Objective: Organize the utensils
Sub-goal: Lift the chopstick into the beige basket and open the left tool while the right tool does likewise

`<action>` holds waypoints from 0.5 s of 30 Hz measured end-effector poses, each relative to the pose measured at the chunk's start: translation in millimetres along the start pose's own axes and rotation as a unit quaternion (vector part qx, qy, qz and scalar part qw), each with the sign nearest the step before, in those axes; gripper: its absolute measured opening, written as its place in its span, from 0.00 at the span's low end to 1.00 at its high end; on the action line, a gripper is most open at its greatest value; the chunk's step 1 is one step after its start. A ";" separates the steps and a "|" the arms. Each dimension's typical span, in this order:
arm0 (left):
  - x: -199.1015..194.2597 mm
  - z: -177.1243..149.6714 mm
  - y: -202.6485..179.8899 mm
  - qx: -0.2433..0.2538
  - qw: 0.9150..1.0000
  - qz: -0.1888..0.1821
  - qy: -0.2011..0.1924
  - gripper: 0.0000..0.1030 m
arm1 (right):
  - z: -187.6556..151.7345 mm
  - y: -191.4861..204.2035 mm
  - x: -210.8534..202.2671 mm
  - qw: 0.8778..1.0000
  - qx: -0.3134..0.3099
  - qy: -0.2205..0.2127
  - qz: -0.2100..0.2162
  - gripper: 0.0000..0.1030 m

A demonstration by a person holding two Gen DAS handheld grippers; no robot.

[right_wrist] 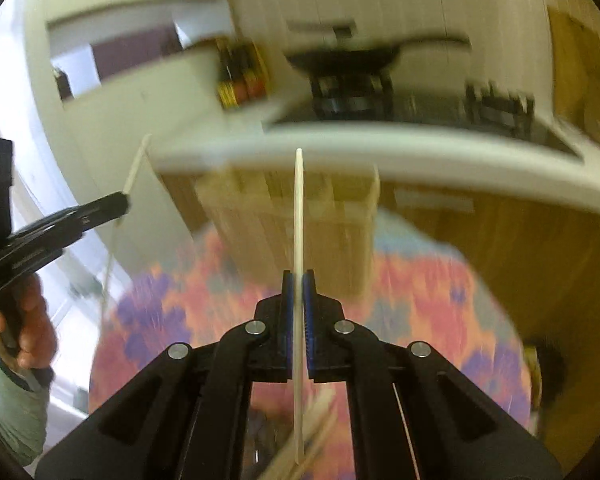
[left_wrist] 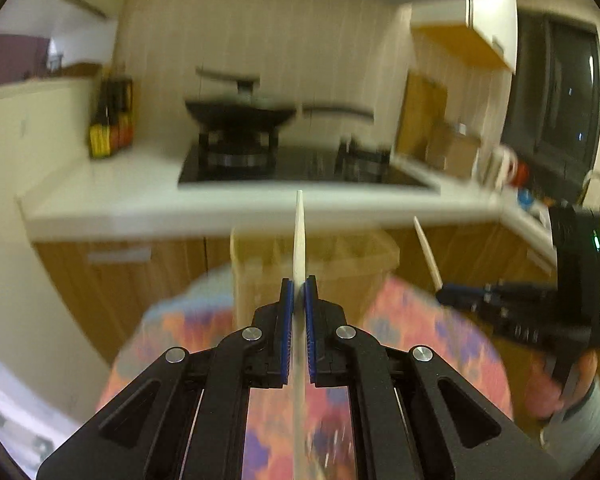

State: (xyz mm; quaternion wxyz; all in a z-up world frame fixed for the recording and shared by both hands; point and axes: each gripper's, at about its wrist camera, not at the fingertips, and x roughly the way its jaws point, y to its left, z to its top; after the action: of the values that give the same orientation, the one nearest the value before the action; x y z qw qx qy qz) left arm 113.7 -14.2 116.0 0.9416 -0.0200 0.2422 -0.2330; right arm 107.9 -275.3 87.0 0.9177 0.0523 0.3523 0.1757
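the left gripper (left_wrist: pixel 299 292) is clamped on a pale chopstick (left_wrist: pixel 299 236) that runs straight between its blue pads and points forward, and the right gripper (right_wrist: pixel 299 286) is likewise clenched on a second chopstick (right_wrist: pixel 299 216) held the same way. both hang above a table with a pink, orange and purple floral cloth (left_wrist: pixel 420 320), facing a blurred kitchen with a white countertop (left_wrist: pixel 112 188), a black wok (left_wrist: pixel 240 112) on the stove and wooden cabinets below. a pale divided utensil tray (left_wrist: pixel 340 256) sits on the cloth ahead of the tips; its contents are too blurred to tell.
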 end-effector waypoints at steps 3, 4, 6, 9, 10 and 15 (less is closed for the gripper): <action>12.2 28.3 -2.2 -0.021 0.999 -0.013 -0.042 0.04 | 32.9 3.2 -5.1 0.998 -0.024 -0.066 0.003 0.03; 16.3 35.9 -2.8 -0.025 0.998 -0.012 -0.053 0.04 | 42.2 3.1 -6.1 0.996 -0.029 -0.086 0.002 0.03; 29.5 51.2 -1.7 -0.033 0.996 -0.010 -0.076 0.04 | 64.0 0.6 -3.6 0.992 -0.032 -0.123 -0.005 0.03; 45.6 71.0 1.9 -0.045 0.994 -0.004 -0.098 0.04 | 86.8 -5.5 9.6 0.989 -0.029 -0.148 -0.008 0.03; 51.1 76.3 3.5 -0.049 0.993 -0.004 -0.104 0.04 | 92.6 -7.7 16.3 0.988 -0.028 -0.152 -0.015 0.03; 66.3 89.4 18.7 -0.060 0.990 0.005 -0.127 0.04 | 121.5 -24.4 54.2 0.986 -0.002 -0.160 -0.049 0.03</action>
State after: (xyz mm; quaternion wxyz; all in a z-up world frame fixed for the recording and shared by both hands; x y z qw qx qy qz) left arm 214.7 -34.0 162.4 0.9630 -0.1051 0.1343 -0.2088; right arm 233.1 -275.2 138.2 0.9698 0.0609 0.2030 0.1205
